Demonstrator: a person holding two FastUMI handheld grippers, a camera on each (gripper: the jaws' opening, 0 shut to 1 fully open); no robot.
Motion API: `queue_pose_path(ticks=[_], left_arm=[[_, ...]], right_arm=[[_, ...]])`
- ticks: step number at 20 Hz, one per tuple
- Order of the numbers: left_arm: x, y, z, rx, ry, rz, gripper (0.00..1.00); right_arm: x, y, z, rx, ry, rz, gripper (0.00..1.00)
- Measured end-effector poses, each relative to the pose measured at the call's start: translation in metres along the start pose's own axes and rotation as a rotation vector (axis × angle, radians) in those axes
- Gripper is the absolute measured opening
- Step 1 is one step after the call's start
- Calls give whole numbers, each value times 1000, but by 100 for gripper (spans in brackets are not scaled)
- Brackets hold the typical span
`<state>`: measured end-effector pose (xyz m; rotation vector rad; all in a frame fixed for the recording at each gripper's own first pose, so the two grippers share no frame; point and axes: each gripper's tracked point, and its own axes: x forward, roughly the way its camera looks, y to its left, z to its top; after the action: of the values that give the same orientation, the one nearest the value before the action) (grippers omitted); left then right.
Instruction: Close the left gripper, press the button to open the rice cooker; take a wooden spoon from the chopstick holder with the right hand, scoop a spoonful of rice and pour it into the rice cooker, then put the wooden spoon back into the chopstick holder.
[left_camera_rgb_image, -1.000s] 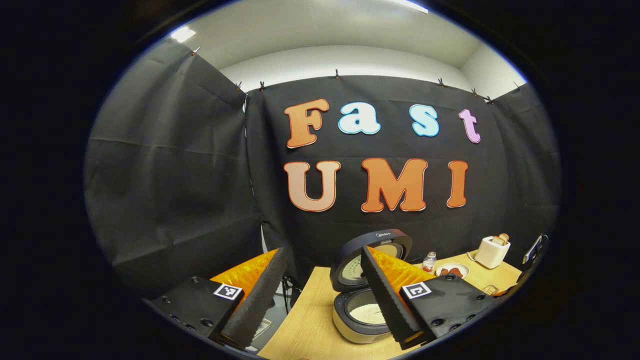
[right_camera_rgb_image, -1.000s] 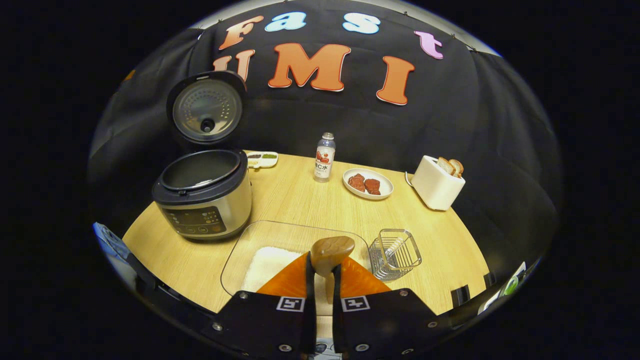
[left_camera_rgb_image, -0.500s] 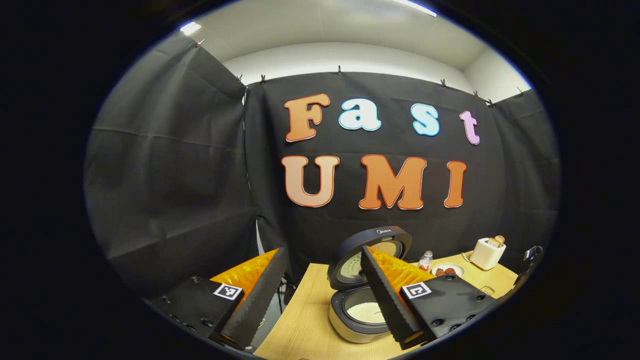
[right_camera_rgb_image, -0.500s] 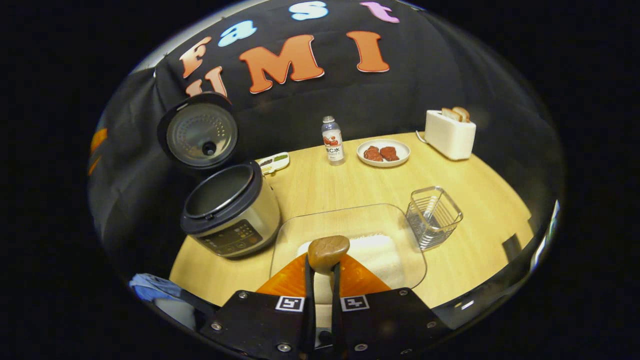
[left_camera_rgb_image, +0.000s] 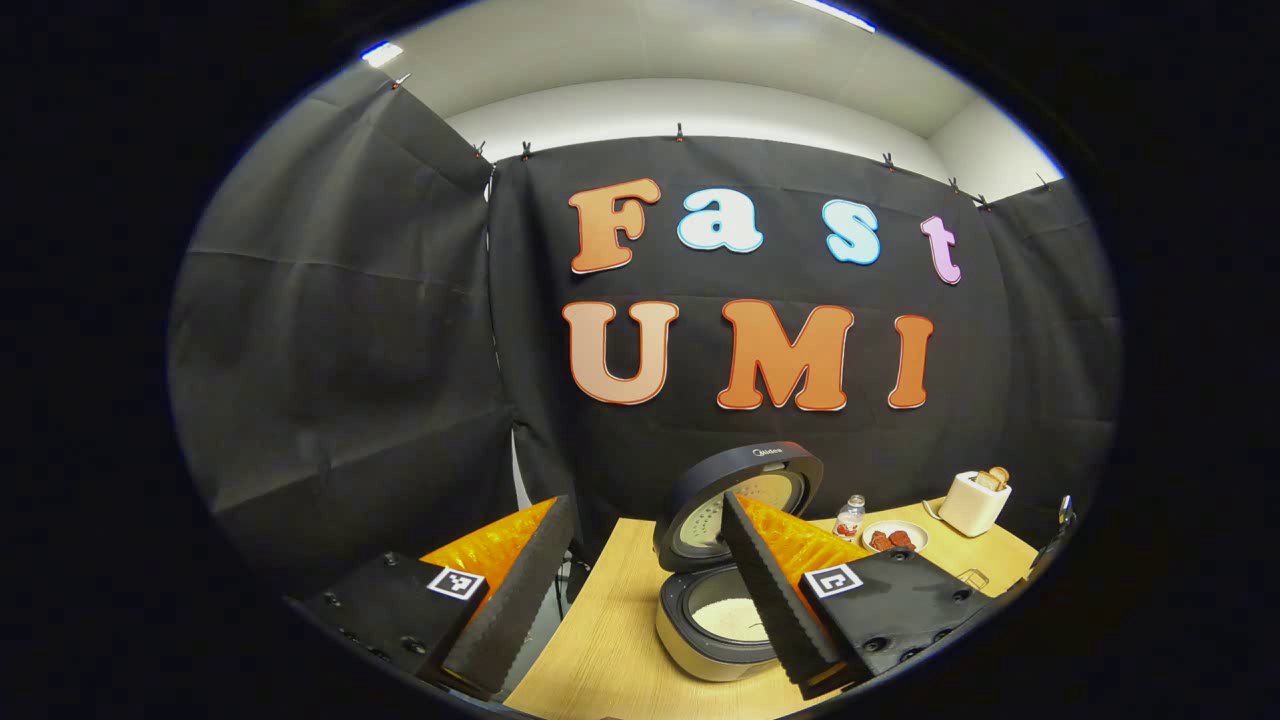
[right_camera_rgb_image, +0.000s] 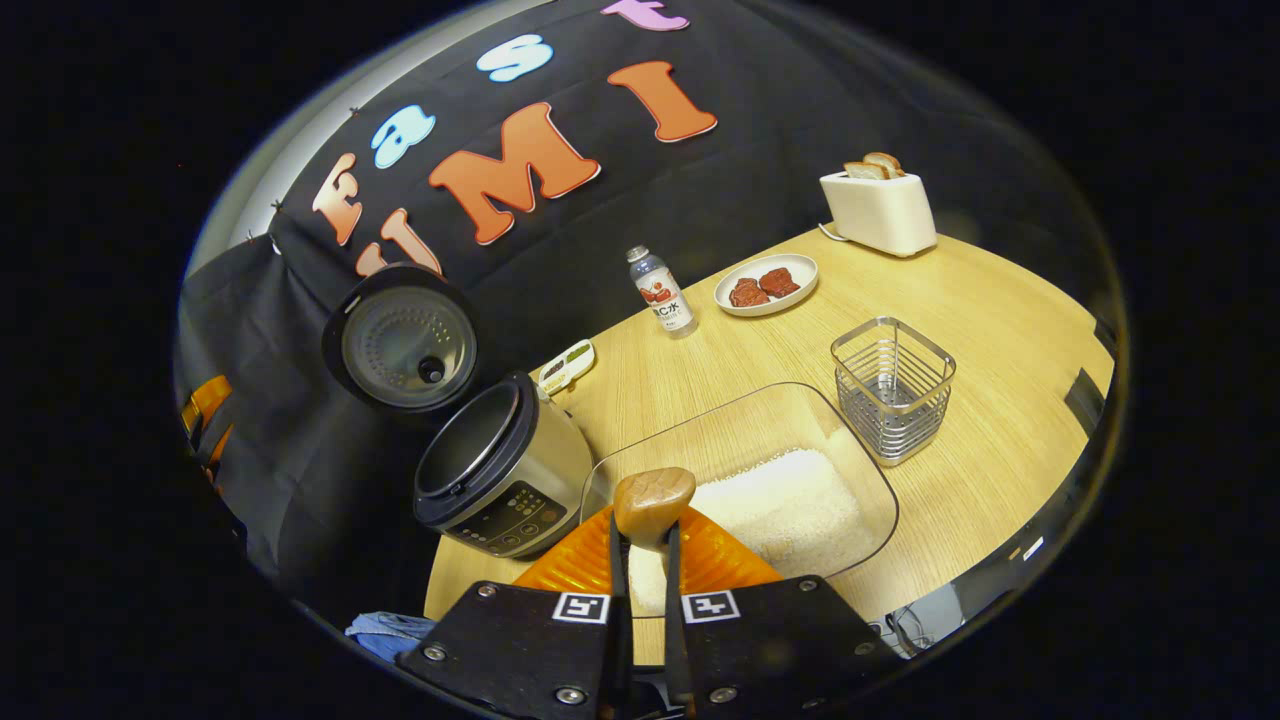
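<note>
Since a second ago, right gripper (right_camera_rgb_image: 641, 545) rolled; rice cooker (right_camera_rgb_image: 505, 478) now lower left, lid open. Pinching wooden spoon (right_camera_rgb_image: 653, 503) above rice dish (right_camera_rgb_image: 775, 505). Left gripper (left_camera_rgb_image: 640, 590) spread, idle. Advised: dip bowl low, scoop level, lift slowly toward cooker.

Right gripper view: wooden spoon (right_camera_rgb_image: 654, 503) sits between my jaws. Glass dish (right_camera_rgb_image: 860, 470) of rice (right_camera_rgb_image: 790, 510) lies just ahead of them on the table (right_camera_rgb_image: 1000, 330). Rice cooker (right_camera_rgb_image: 505, 480) stands left of the dish, lid (right_camera_rgb_image: 403, 338) raised behind it. Chopstick holder (right_camera_rgb_image: 892, 389) stands right of the dish. Beyond: bottle (right_camera_rgb_image: 659, 291), plate (right_camera_rgb_image: 766, 284), toaster (right_camera_rgb_image: 880, 207) farthest right.
</note>
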<state>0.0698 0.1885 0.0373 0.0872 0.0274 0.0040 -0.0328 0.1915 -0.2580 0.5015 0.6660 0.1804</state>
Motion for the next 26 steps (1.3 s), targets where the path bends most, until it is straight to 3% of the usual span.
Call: queue_pose_path(ticks=[9,18,26], left_arm=[[-2,-7,-3,-15,16,-10,98],[-3,-9,6,-20,-2,0,100],[-4,-18,16,0,-29,-5,100]], right_arm=[[14,-21,-7,453,17,106,12],[9,-35,8,659,-21,189,12],[-3,-39,44,736,-79,231,12]])
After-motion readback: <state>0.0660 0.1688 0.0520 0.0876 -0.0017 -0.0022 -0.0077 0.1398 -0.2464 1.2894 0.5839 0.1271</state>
